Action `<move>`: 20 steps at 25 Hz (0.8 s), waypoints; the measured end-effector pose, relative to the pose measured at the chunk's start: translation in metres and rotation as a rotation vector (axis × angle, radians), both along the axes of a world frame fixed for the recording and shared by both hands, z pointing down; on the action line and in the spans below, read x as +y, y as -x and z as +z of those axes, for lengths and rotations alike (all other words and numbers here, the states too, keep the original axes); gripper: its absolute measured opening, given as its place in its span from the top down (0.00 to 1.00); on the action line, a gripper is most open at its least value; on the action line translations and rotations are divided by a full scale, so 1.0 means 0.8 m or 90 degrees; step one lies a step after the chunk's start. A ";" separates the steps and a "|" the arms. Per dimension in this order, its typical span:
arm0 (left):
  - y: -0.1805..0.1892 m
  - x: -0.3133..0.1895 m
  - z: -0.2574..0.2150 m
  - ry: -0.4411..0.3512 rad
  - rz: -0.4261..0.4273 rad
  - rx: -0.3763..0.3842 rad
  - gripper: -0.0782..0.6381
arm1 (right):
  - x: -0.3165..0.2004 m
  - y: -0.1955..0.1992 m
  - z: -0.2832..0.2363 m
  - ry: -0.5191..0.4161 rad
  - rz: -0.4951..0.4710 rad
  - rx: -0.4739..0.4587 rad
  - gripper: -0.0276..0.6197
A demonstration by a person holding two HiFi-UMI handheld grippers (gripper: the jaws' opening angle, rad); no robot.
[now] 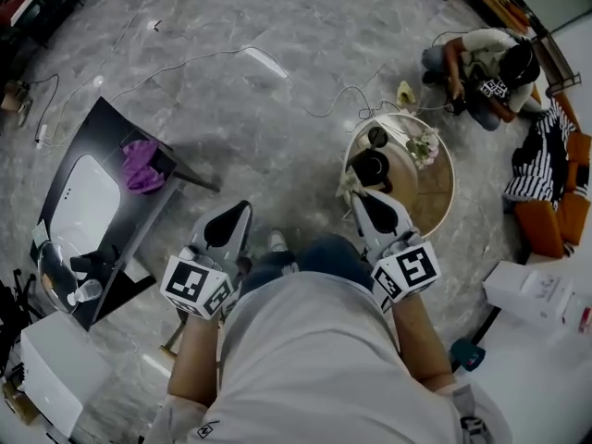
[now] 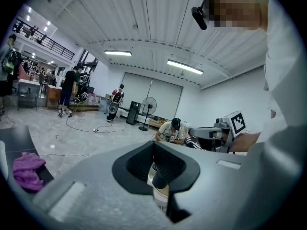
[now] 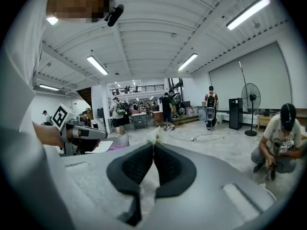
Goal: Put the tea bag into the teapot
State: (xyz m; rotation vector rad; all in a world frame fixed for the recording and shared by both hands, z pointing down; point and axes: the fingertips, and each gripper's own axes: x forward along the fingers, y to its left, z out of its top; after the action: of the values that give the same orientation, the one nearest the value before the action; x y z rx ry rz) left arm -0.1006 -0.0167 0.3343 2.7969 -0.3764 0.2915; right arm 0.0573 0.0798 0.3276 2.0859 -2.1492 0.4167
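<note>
**Tea bag (image 3: 154,135) pinched in our right gripper (image 3: 153,150), near the dark teapot (image 1: 372,166).**
Its pale tip pokes out past the closed jaws, with its long axis running along them, toward the teapot on the round tabletop (image 1: 442,206). We judge this is the carry: keep the pinch firm, bring the tip over the pot's opening, and only then part the jaws. Our left gripper (image 1: 225,232) hangs with jaws together, holding nothing.
</note>
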 end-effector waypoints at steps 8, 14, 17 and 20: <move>-0.019 -0.022 0.006 0.006 -0.041 -0.009 0.88 | -0.049 -0.028 0.005 0.005 -0.055 0.000 0.94; -0.053 -0.033 0.013 0.026 -0.089 -0.013 0.88 | -0.075 -0.064 0.020 0.026 -0.113 -0.006 0.94; -0.072 -0.033 0.022 0.030 -0.103 -0.019 0.88 | -0.085 -0.086 0.032 0.041 -0.133 -0.006 0.94; -0.089 -0.033 0.033 0.035 -0.113 -0.036 0.88 | -0.092 -0.108 0.050 0.059 -0.149 -0.011 0.94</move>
State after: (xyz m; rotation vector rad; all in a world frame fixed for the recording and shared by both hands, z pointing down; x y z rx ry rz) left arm -0.0297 -0.0433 0.3603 2.6831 -0.6171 0.3355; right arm 0.1440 0.0061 0.3672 1.7627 -2.3004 0.4970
